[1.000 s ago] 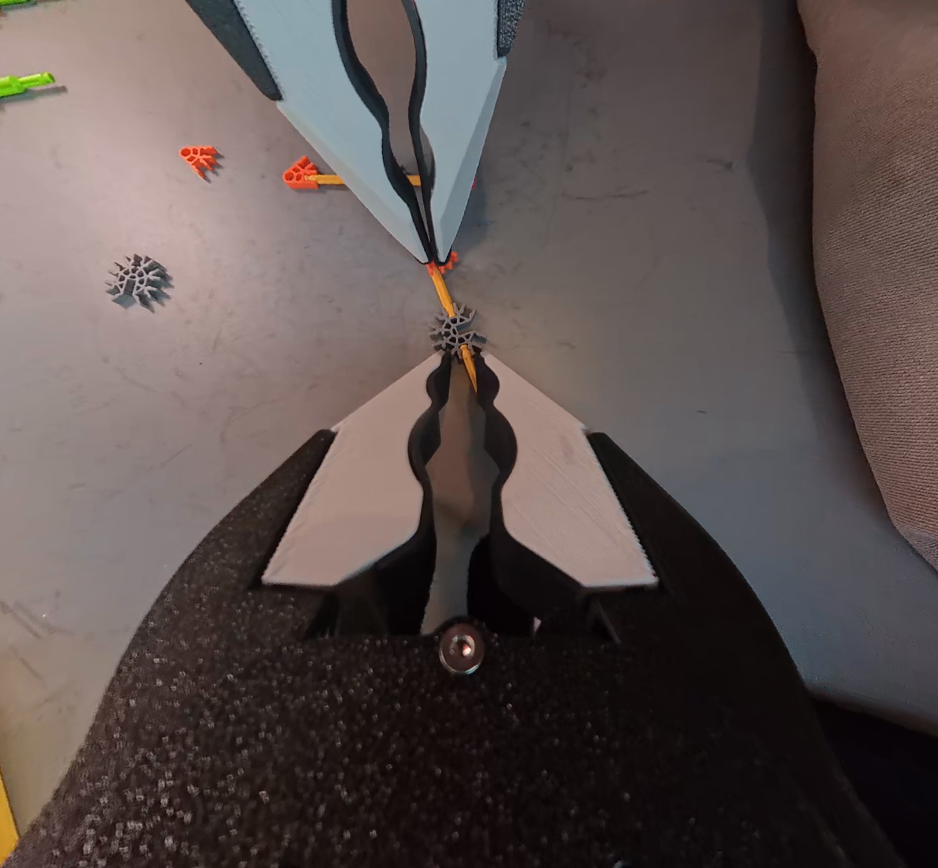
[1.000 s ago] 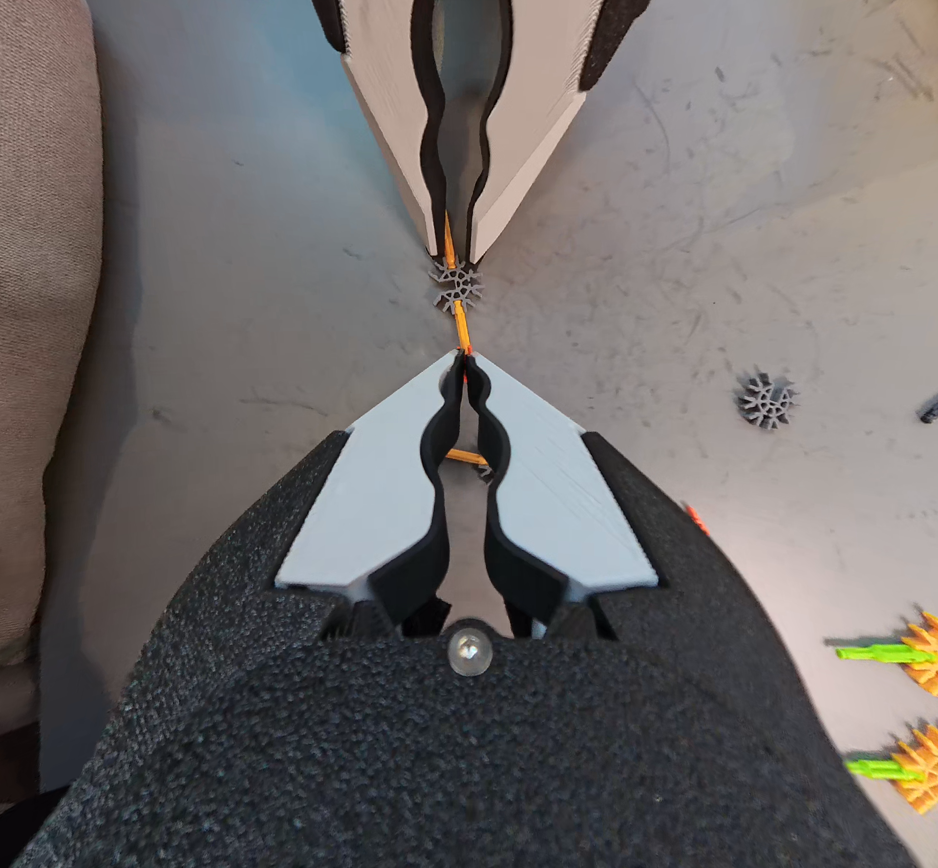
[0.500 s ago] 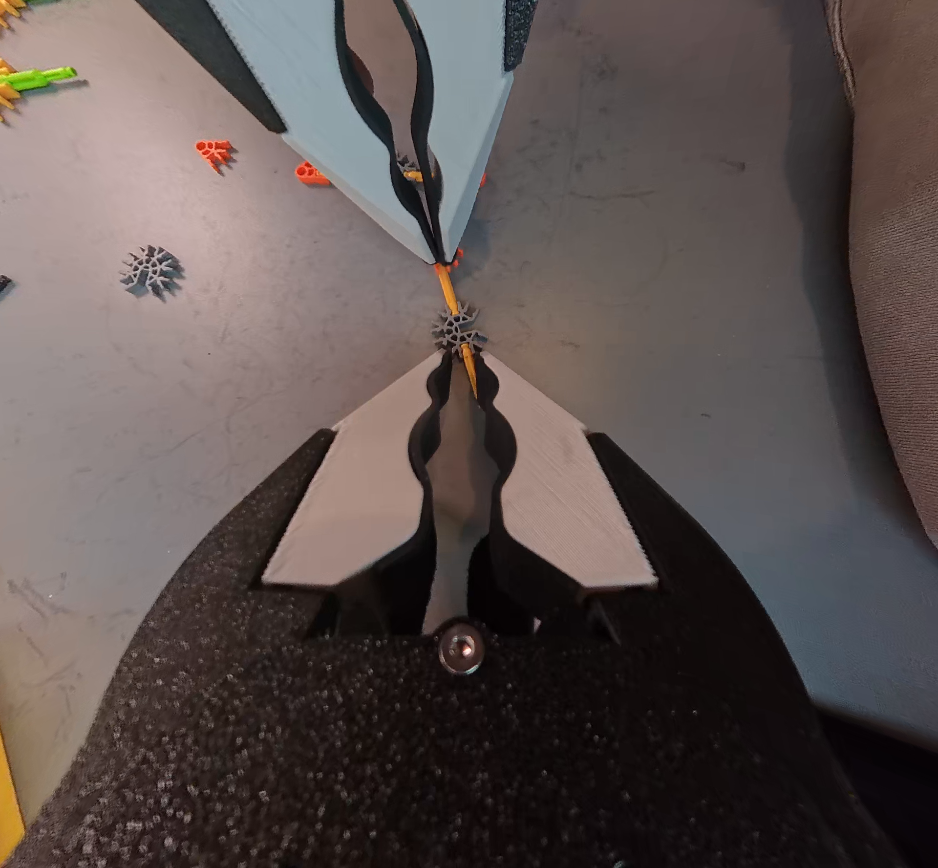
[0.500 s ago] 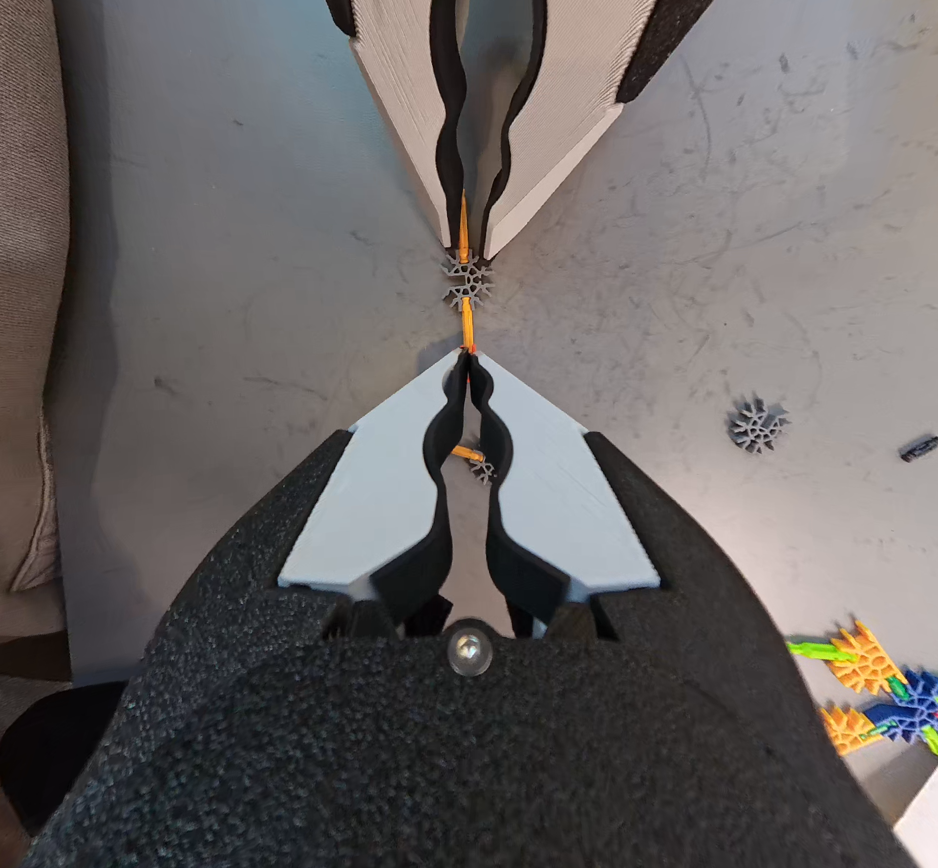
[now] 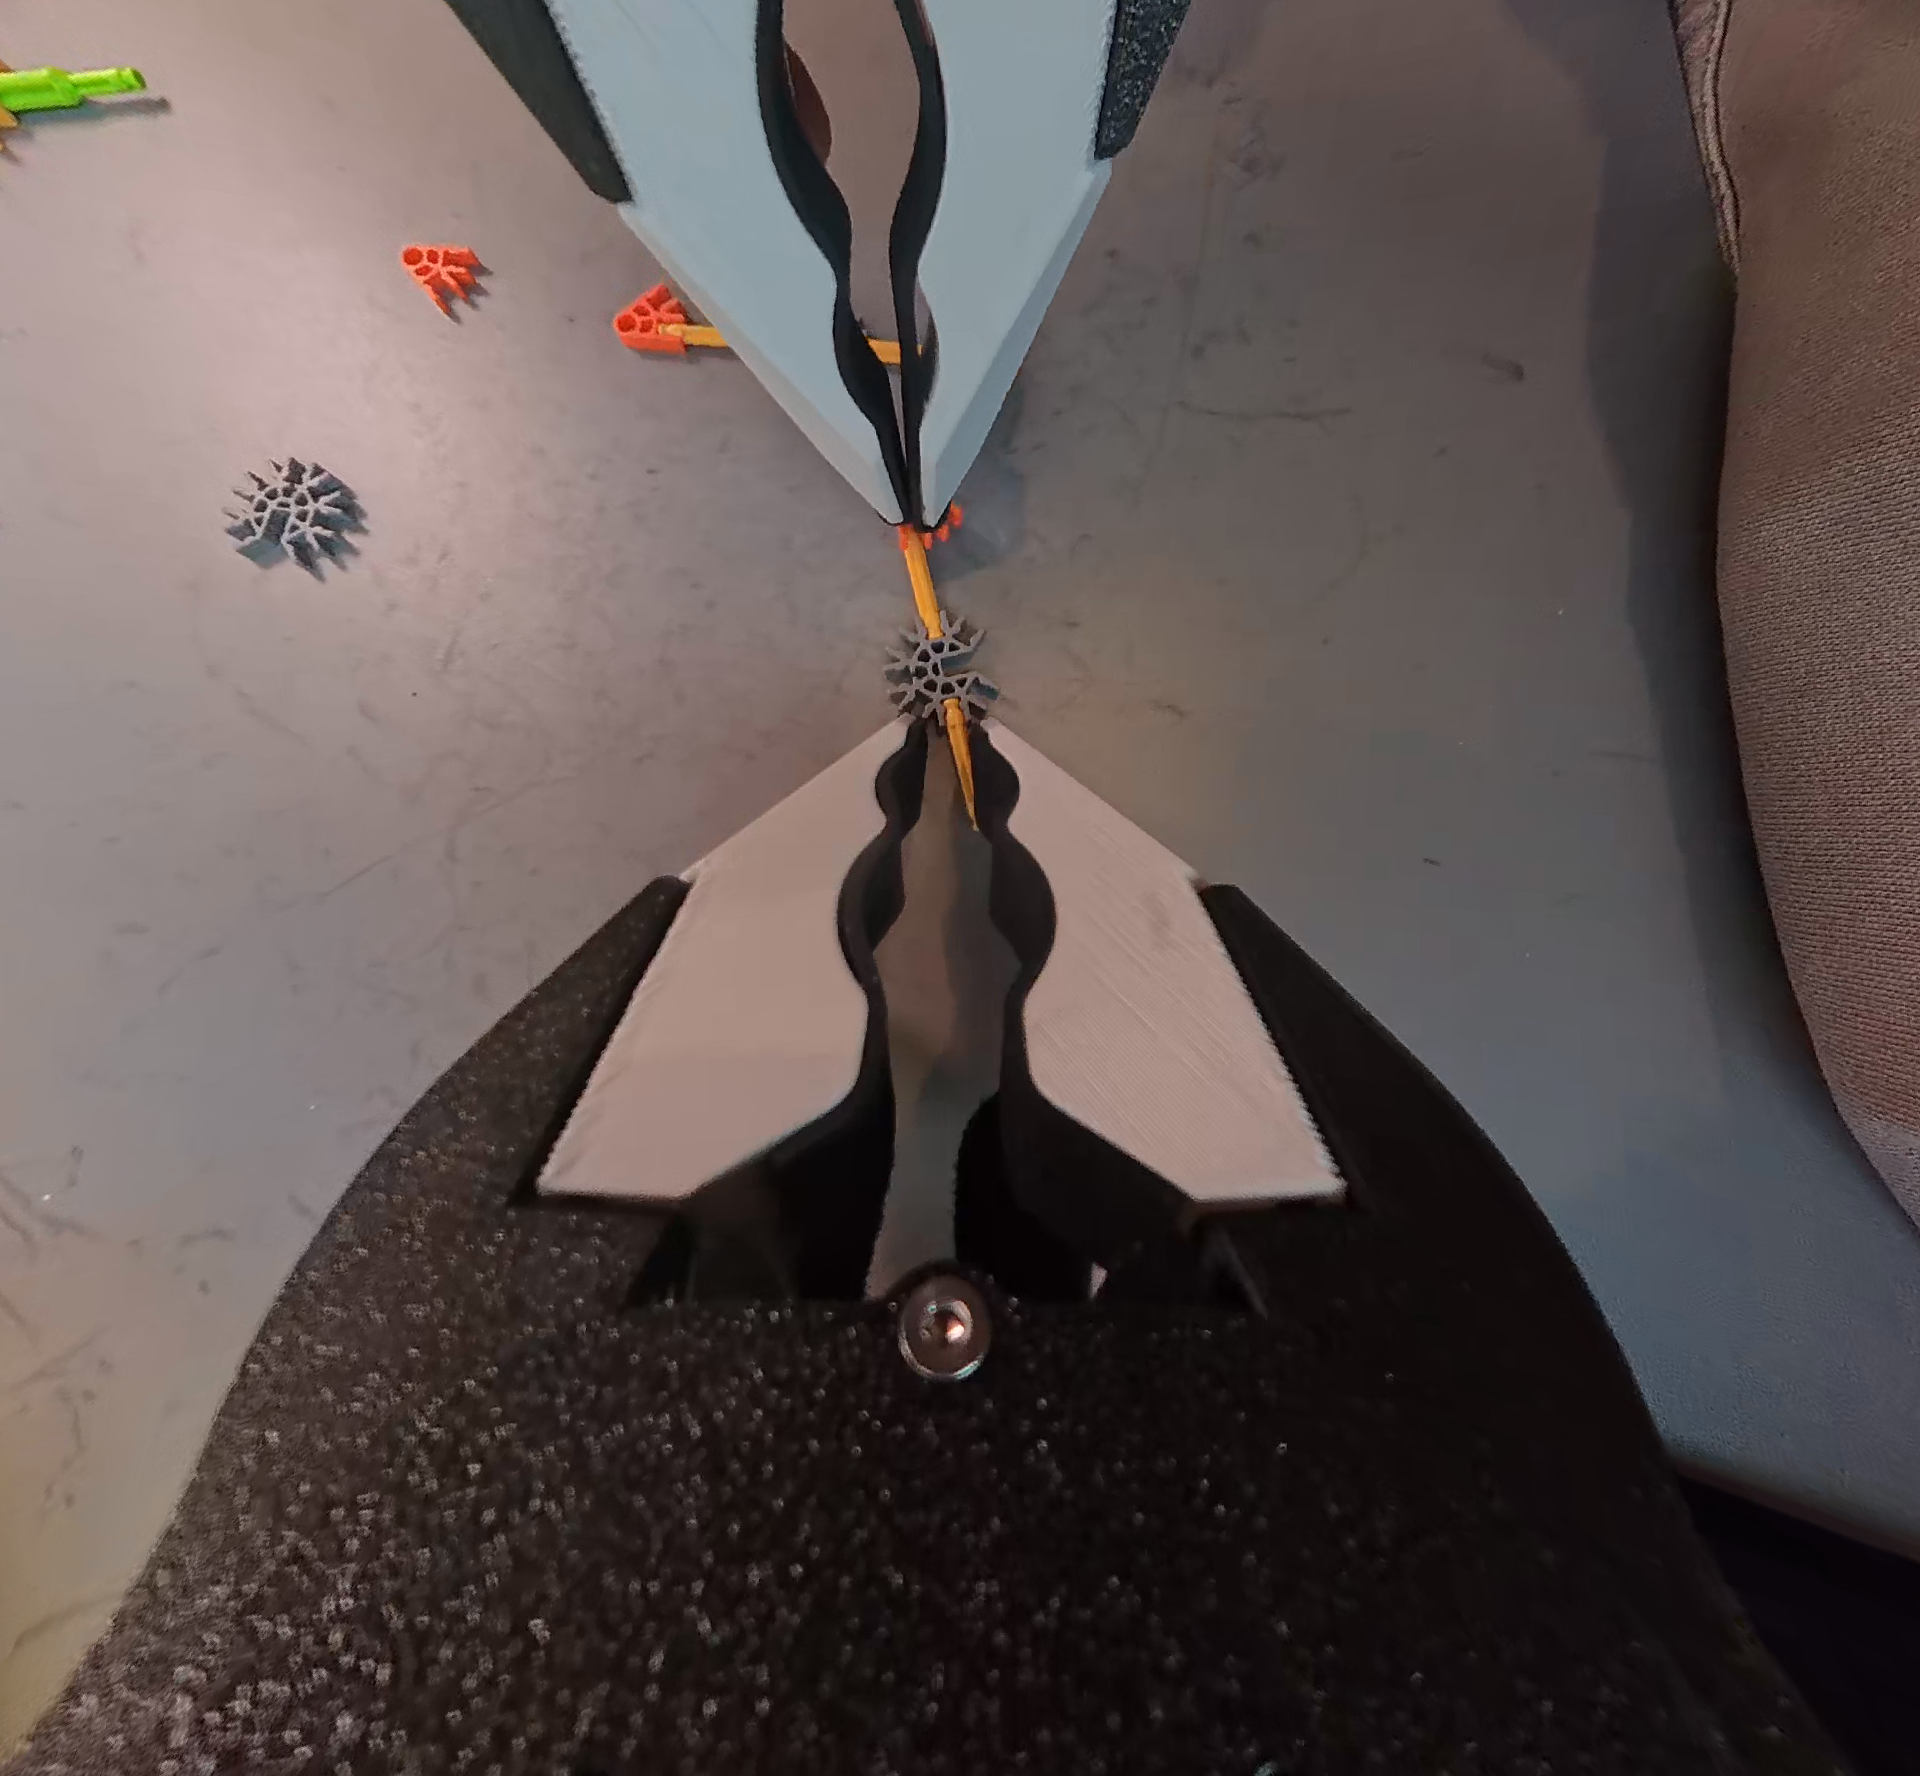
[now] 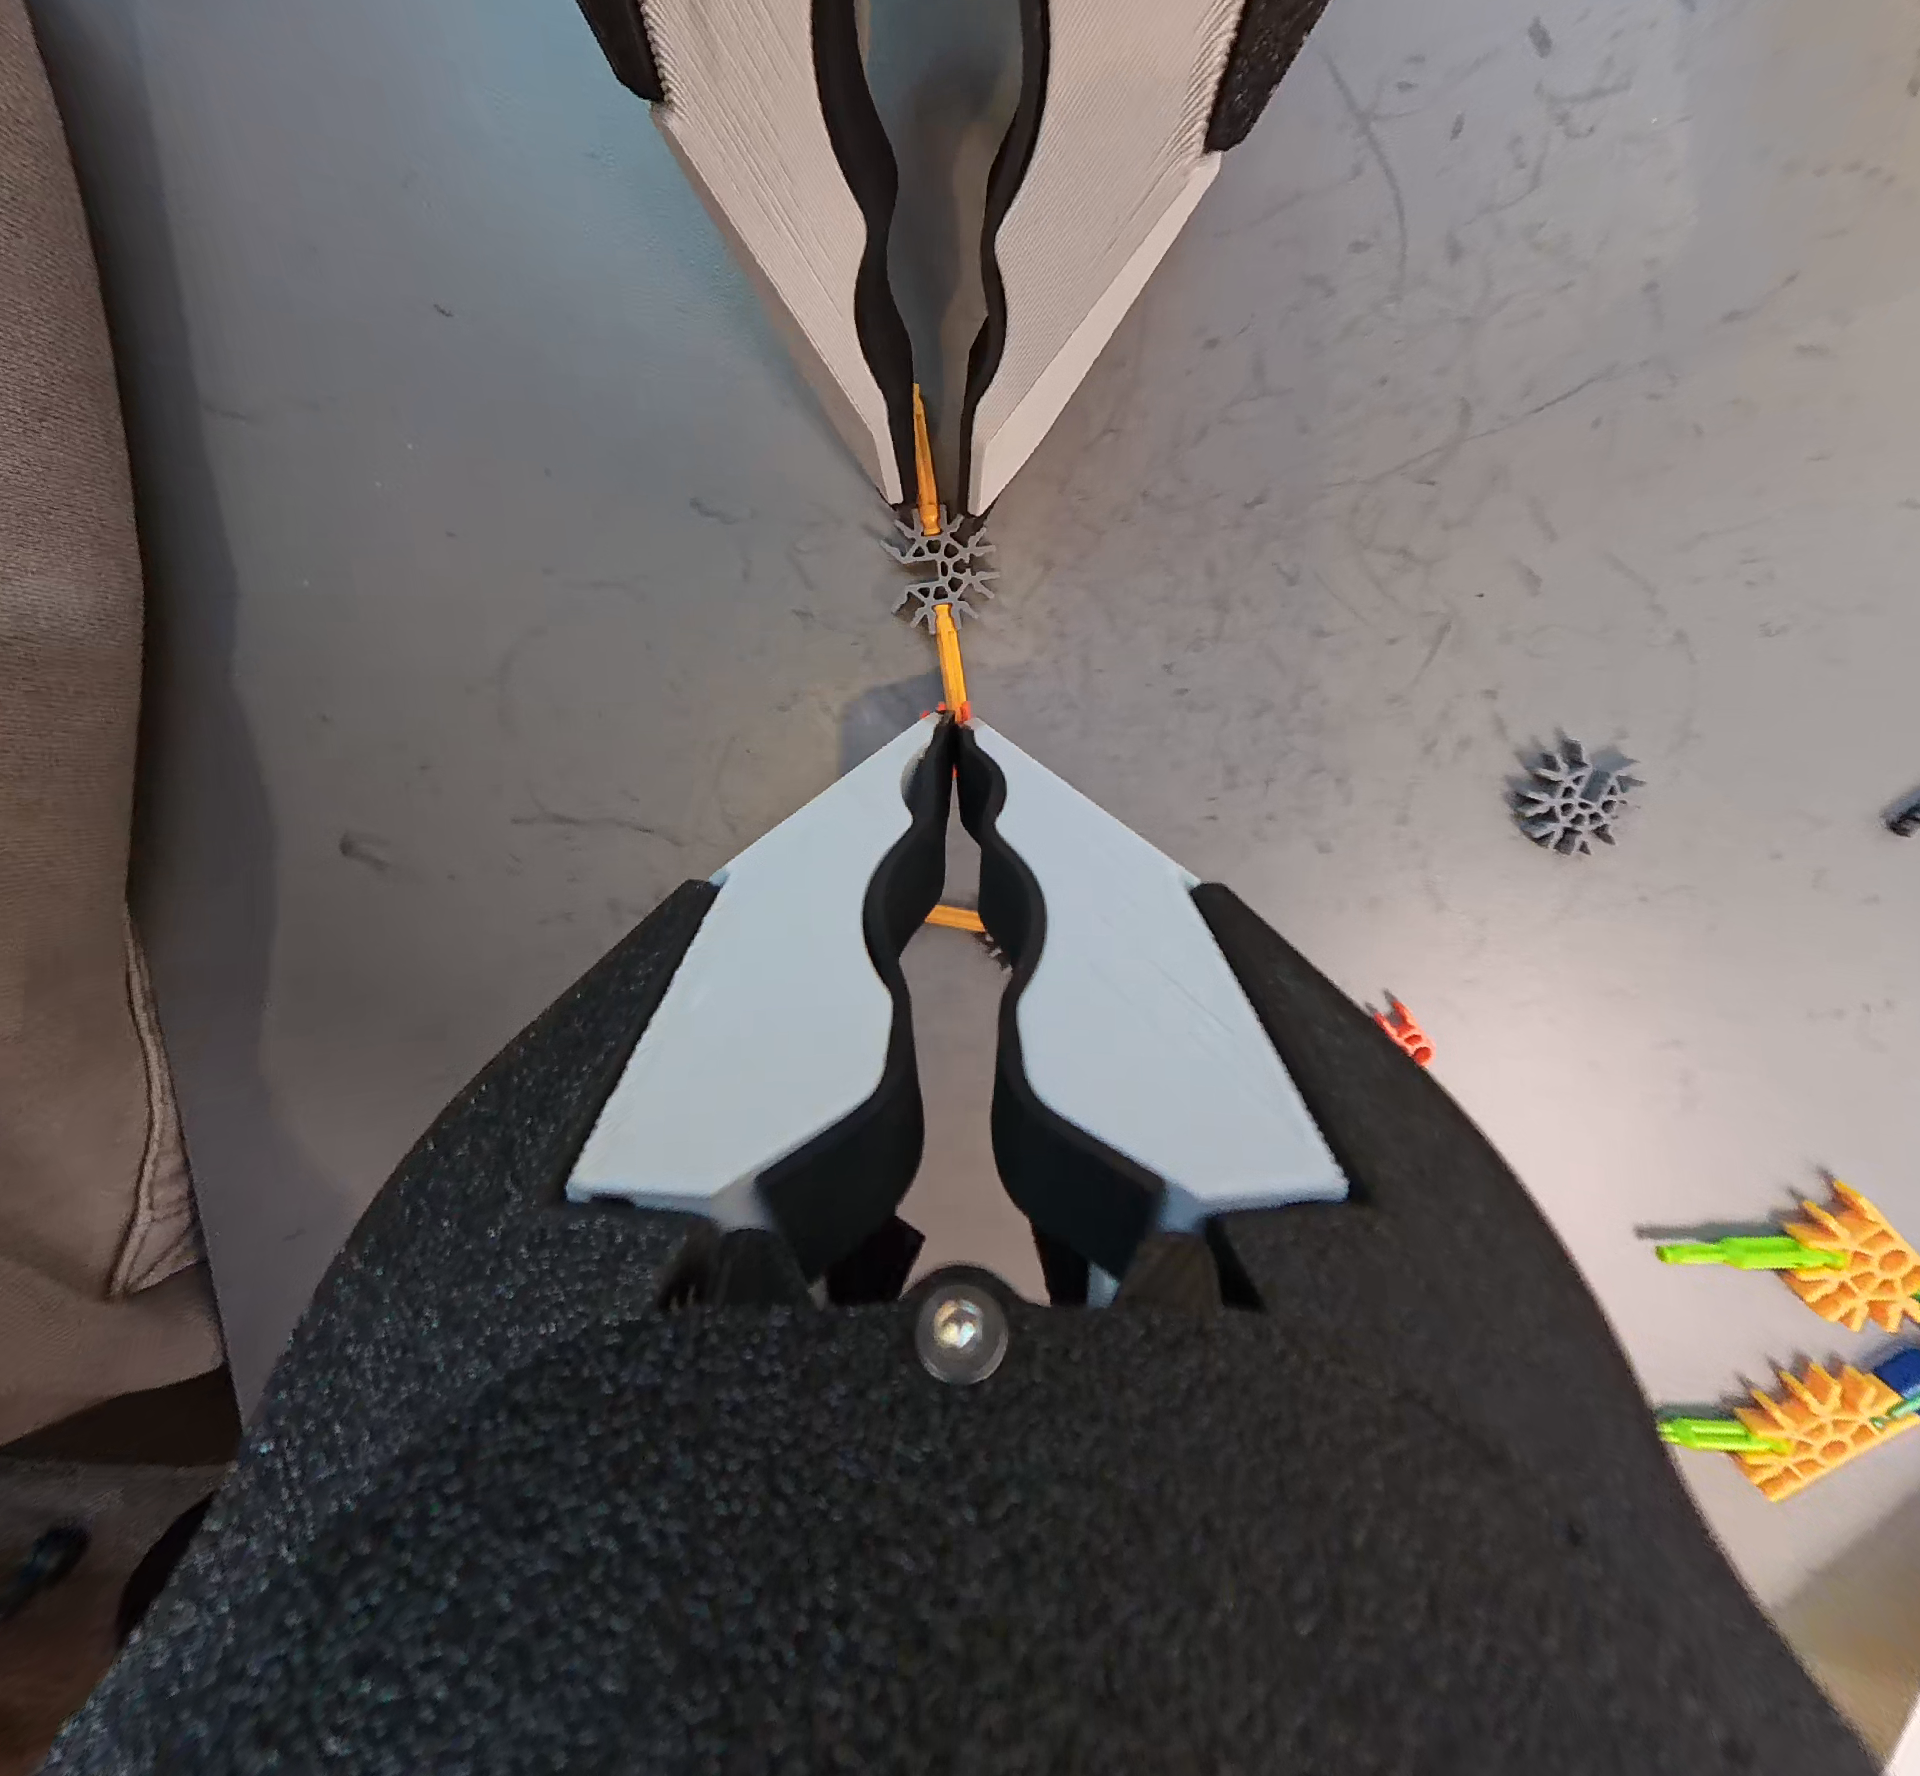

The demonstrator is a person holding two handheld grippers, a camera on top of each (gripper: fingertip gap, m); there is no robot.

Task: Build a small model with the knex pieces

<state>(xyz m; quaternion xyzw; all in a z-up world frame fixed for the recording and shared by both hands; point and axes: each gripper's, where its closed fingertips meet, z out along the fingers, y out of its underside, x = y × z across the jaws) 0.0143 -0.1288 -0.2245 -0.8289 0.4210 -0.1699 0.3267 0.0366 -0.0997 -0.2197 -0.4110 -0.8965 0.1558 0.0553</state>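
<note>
Little changed over the last second: right gripper stays clamped on the orange connector, left gripper pinching the yellow rod beside the grey snowflake connector, held above the table.

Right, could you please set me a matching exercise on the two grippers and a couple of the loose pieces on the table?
Column one:
1. left gripper
2. right gripper
3. loose grey connector
4. green rod

Column two:
a. lies alone on the table
b. jaws shut on a yellow rod
c. plugged into an orange fan piece
d. jaws shut on a small orange connector

Pairs: 1-b, 2-d, 3-a, 4-c
</note>
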